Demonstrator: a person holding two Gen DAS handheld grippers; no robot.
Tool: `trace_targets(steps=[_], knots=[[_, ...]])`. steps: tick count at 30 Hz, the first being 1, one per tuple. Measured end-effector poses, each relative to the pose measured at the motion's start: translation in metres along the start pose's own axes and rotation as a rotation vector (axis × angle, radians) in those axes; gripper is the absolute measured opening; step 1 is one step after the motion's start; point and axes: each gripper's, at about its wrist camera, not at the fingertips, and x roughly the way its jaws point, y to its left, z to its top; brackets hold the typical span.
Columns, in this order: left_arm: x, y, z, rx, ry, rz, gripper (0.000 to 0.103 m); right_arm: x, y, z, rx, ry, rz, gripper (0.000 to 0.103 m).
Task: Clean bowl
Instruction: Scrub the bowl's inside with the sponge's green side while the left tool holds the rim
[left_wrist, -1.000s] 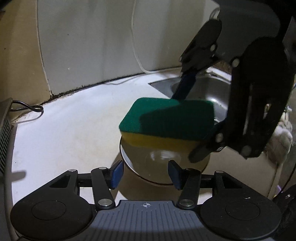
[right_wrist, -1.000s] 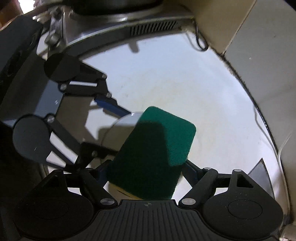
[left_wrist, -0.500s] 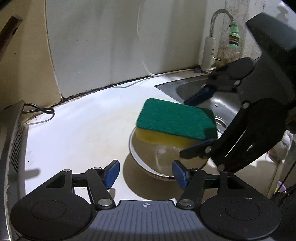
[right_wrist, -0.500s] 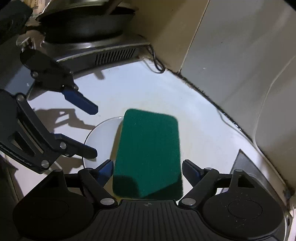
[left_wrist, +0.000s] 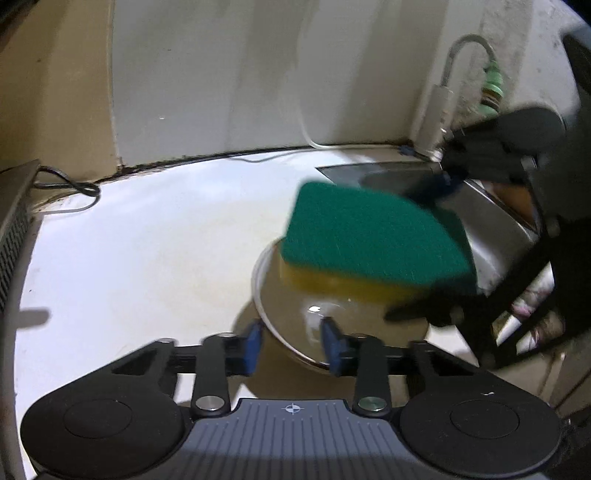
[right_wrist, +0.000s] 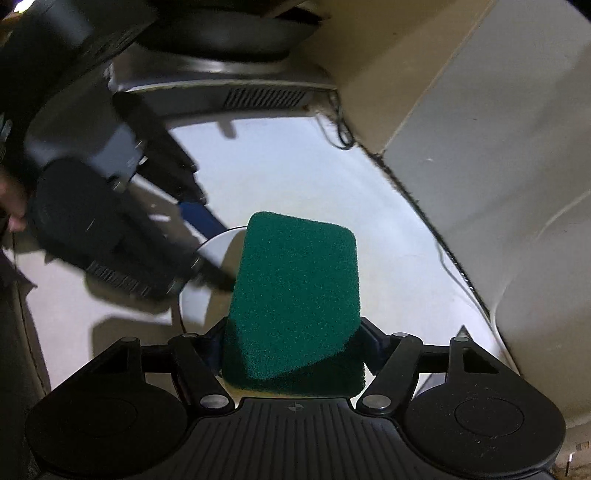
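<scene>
A steel bowl (left_wrist: 295, 310) stands on the white counter (left_wrist: 147, 258) beside the sink. My left gripper (left_wrist: 291, 343) straddles its near rim, one blue pad outside the wall and one inside. Its jaws are closing and the pads look pressed on the rim. A green-topped yellow sponge (left_wrist: 369, 236) hangs tilted over the bowl's far side. My right gripper (right_wrist: 293, 347) is shut on the sponge (right_wrist: 295, 295), its jaws still closing and squeezing the near end. In the right wrist view the bowl (right_wrist: 214, 251) shows left of the sponge, under the blurred left gripper (right_wrist: 208, 247).
A steel sink (left_wrist: 498, 229) with a tap (left_wrist: 469, 48) lies right of the bowl, and a cloth (left_wrist: 532, 306) sits by its front edge. A stove (right_wrist: 258, 96) carrying a dark pan (right_wrist: 229, 33) stands at the counter's other end, and its cable (left_wrist: 70, 184) runs along the wall.
The left jaws have drawn in from wide apart to close around the bowl's rim. The right pads have closed onto the sponge, which has come nearer over the bowl.
</scene>
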Motion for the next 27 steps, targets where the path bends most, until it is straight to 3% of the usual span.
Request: trace_targets(steps=[5,9,12,16,19,21,23,26,27], knots=[[0.001,-0.003,0.003,0.024,-0.005,0.038,0.012,0.0,0.008,-0.008,-0.035,-0.034,-0.055,0.077],[0.004,-0.012,0.005,0.069,0.006,0.054,0.012,-0.004,-0.013,-0.021,0.208,-0.095,0.033,0.076],[0.002,-0.023,0.006,0.117,-0.002,0.084,0.012,-0.004,-0.031,-0.036,0.446,-0.152,0.083,0.069],[-0.003,-0.04,0.008,0.197,-0.044,0.147,0.011,-0.017,-0.035,-0.052,0.554,-0.227,0.018,0.069],[-0.011,-0.053,0.009,0.281,-0.093,0.211,0.01,-0.034,-0.025,-0.047,0.364,-0.18,-0.069,0.069],[-0.014,-0.056,0.011,0.304,-0.101,0.209,0.01,-0.042,-0.017,-0.039,0.236,-0.123,-0.033,0.069],[-0.017,-0.055,0.01,0.279,-0.09,0.197,0.01,-0.044,-0.008,-0.028,0.096,-0.049,0.007,0.069],[-0.023,-0.039,0.007,0.147,-0.052,0.126,0.013,-0.035,0.001,-0.011,-0.05,0.04,0.043,0.069],[-0.025,-0.033,0.006,0.107,-0.043,0.102,0.019,-0.028,0.003,-0.003,-0.085,0.077,0.064,0.069]])
